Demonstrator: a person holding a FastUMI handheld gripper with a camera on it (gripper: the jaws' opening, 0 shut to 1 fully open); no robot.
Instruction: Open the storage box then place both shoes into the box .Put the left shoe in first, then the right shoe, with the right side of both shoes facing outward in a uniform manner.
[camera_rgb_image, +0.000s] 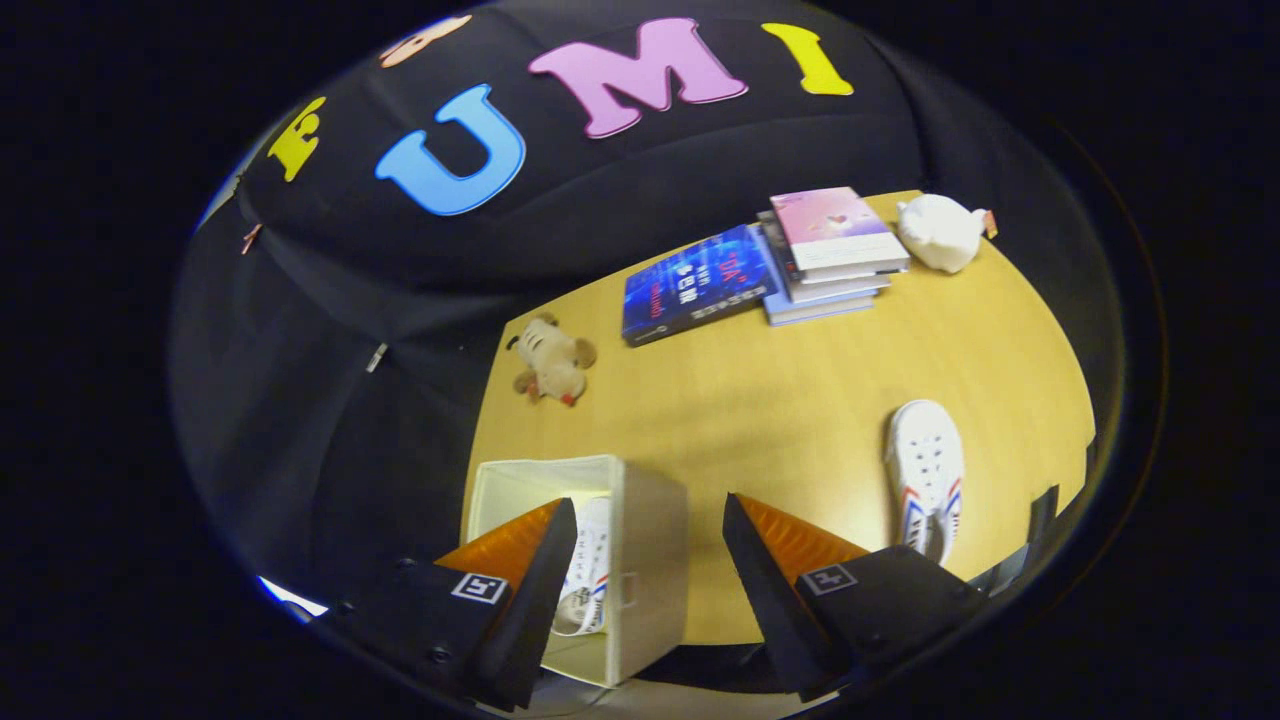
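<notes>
- Your gripper (648, 520) is spread wide, grasping nothing.
- One white shoe (588, 575) lies inside the open storage box (650, 560).
- The other shoe (927, 475) rests on the table (780, 400).

Black cloth booth wall (330, 400), light wooden table (800, 400), warm glare

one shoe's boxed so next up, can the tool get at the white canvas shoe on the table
Probably yes: the white canvas shoe lies alone on bare wooden table, and the open, empty tool has nothing blocking it.
</notes>
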